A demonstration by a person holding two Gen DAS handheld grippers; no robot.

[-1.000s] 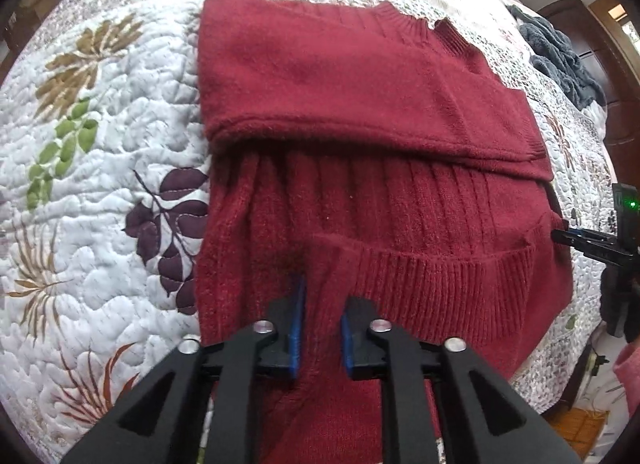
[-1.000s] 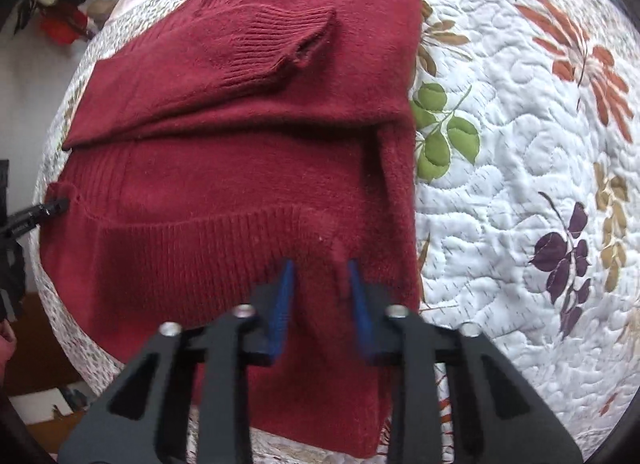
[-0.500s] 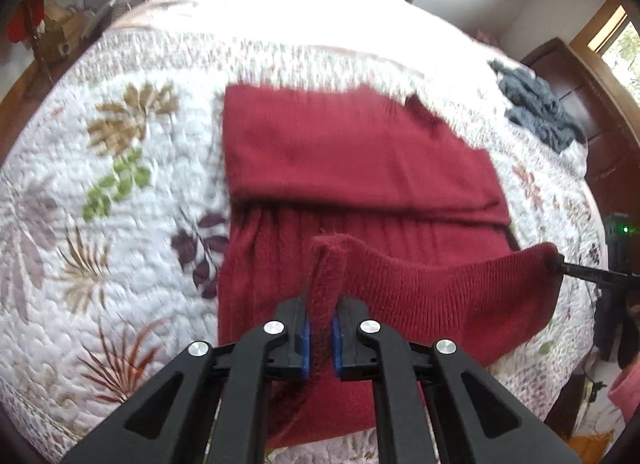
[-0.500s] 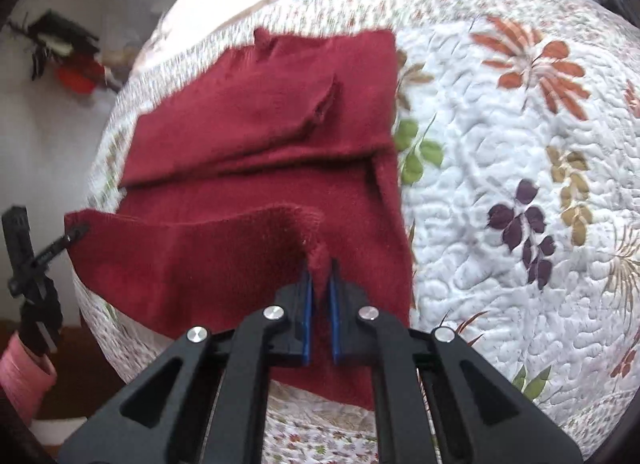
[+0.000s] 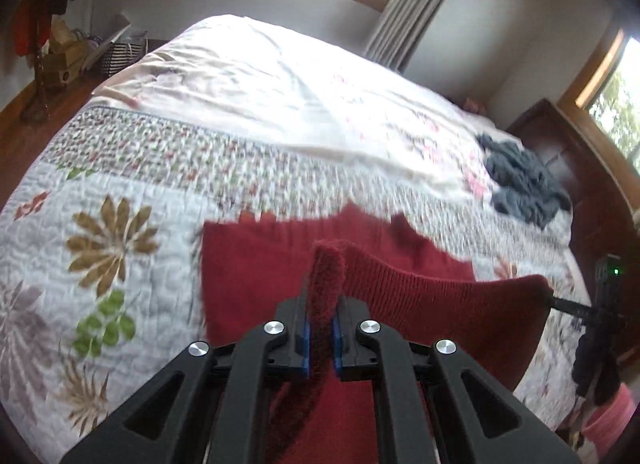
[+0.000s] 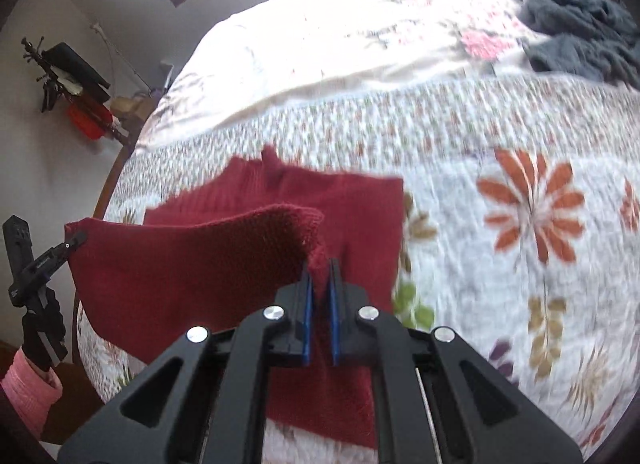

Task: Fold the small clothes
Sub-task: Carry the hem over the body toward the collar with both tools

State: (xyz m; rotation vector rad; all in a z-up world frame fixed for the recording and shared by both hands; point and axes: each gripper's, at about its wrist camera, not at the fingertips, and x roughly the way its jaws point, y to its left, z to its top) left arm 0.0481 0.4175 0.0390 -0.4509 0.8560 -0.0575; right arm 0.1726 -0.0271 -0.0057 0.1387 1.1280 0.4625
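Note:
A dark red knit sweater (image 5: 256, 260) lies on the quilted bed with its sleeves folded in. My left gripper (image 5: 320, 328) is shut on the left corner of its ribbed bottom hem (image 5: 424, 288), held up above the bed. The other hem corner is pinched by my right gripper (image 6: 319, 304), also shut, and the hem (image 6: 192, 256) hangs stretched between the two. The sweater's upper part (image 6: 360, 200) stays flat on the quilt beyond the raised hem. Each gripper shows at the far edge of the other's view: the right gripper (image 5: 560, 304) and the left gripper (image 6: 76, 242).
The floral quilt (image 5: 120, 192) covers the near half of the bed, with a pale sheet (image 5: 260, 76) beyond it. A grey garment (image 5: 520, 180) lies crumpled at the far right. Dark wooden furniture (image 5: 580, 168) stands right of the bed. A pink sleeve (image 6: 28, 384) shows at lower left.
Both grippers closed on the hem corners and lifted them off the bed. They carried the hem up and forward toward the sweater's collar, so the views now tilt up to the room.

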